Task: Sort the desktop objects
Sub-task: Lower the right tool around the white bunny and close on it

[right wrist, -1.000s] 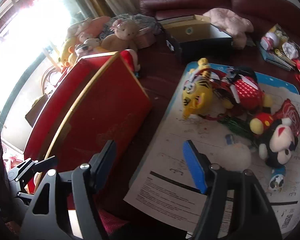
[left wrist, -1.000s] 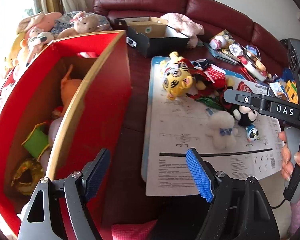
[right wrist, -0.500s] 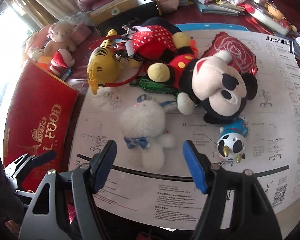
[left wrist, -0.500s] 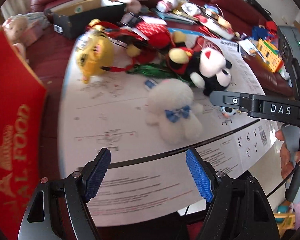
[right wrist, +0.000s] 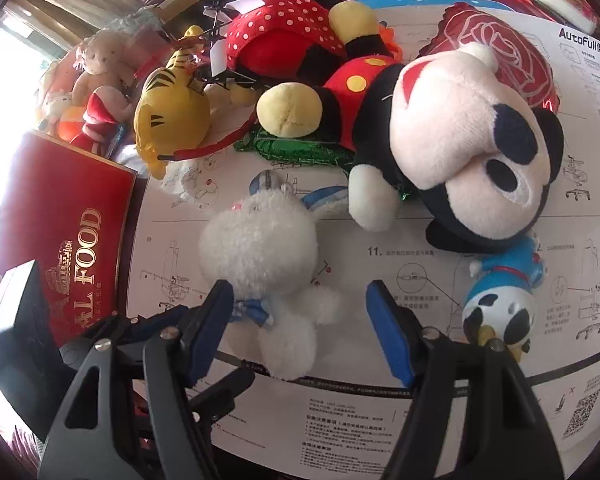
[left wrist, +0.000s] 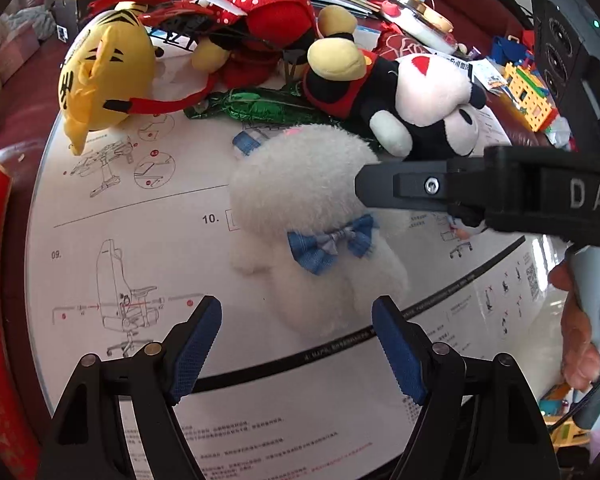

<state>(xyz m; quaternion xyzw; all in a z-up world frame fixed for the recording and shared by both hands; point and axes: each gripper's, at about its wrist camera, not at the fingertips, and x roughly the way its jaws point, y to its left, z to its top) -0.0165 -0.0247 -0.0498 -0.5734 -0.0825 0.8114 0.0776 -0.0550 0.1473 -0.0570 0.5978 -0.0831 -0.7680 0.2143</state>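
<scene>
- On the instruction sheet (left wrist: 112,204) lay the white plush bear (left wrist: 316,216), head toward the Mickey plush (right wrist: 472,136), legs toward us.
- Since a second before, our view had left the red box (right wrist: 64,224) and closed on the bear.
- We held the left gripper (left wrist: 296,344) apart, empty.
- Our right gripper (right wrist: 300,328) stood apart, straddling the bear's body; contact unclear.

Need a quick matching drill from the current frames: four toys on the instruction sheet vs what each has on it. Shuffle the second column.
Things:
1. white fluffy plush
2. yellow tiger plush
3. mouse plush
4. small blue cat figure

Features:
A. red shorts with yellow buttons
B. blue bow tie
C. black stripes
D. black patches on a white face

Pairs: 1-B, 2-C, 3-A, 4-D
</scene>
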